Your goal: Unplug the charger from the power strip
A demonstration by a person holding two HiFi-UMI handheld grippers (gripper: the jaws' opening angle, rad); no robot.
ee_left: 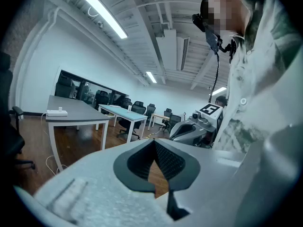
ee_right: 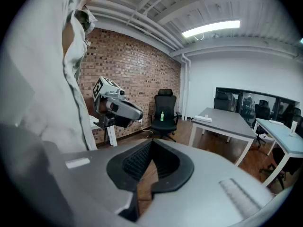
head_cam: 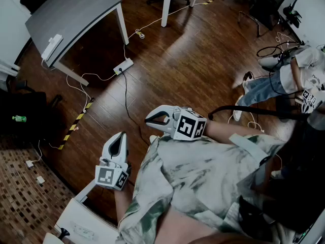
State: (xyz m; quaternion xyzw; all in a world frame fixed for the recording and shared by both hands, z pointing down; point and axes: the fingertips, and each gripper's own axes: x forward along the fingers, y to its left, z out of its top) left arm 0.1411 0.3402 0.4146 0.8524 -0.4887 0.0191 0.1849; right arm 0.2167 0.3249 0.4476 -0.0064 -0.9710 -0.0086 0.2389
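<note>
White on the brown floor, spotted the power strip well away, held left gripper and right gripper pressed together on nothing, so probably needed to walk close, open one and pull the charger straight.

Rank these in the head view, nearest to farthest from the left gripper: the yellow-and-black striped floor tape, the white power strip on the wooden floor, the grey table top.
1. Yellow-and-black striped floor tape, just left of the left gripper.
2. White power strip on the wooden floor, ahead of it, mid-floor.
3. Grey table top, farthest, upper left.
</note>
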